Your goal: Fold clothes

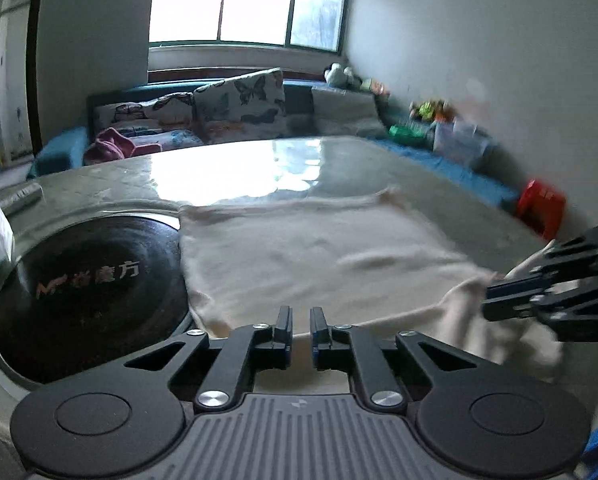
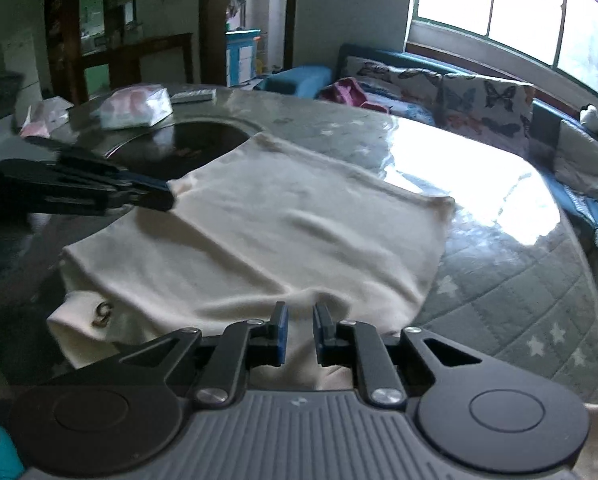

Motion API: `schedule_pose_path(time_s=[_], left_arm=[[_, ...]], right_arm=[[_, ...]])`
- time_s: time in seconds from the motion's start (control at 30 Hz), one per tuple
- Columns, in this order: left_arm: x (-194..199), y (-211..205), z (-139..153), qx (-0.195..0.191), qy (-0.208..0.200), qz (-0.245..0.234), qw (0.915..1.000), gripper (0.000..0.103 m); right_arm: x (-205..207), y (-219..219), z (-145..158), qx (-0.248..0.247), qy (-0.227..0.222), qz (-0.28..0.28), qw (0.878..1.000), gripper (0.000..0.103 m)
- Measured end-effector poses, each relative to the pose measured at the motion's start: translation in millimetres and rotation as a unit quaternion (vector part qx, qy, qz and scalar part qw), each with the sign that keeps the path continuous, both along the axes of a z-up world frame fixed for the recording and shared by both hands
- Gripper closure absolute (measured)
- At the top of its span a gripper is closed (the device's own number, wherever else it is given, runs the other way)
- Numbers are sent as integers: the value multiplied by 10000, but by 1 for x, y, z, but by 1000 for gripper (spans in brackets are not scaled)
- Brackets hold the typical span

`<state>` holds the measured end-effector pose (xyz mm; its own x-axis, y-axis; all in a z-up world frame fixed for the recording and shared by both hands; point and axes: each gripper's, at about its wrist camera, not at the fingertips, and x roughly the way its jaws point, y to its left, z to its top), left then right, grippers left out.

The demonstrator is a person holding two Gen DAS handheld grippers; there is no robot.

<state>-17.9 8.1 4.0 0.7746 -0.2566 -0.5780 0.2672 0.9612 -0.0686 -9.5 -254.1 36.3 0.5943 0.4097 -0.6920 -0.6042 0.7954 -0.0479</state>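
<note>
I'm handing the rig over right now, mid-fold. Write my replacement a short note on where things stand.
Left gripper: shut on the cream knit garment's left edge, beside the round black glass hob.
Right gripper: shut on the garment's near right edge, fabric bunched at its fingers.
Garment: lying mostly flat on the grey quilted star-print table cover, near edge doubled over, a small dark mark showing near the near-left corner.
Done: spread out, both near corners gripped.
Left: probably carry the near edge to the far edge, then smooth.

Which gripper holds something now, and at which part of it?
Both: the left gripper and the right gripper are each shut on the near edge of the cream garment, at opposite ends.
</note>
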Motion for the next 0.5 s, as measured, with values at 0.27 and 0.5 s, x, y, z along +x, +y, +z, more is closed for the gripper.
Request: schedule_pose_path(time_s=[0.27, 0.5], left_arm=[[-4, 13, -2, 301, -64, -473, 9984, 71], [2, 16, -5, 622, -78, -744, 9953, 71]], right_arm=[[-6, 2, -2, -6, 70, 114, 9999, 87], [-8, 3, -5, -51, 125, 150, 9998, 81]])
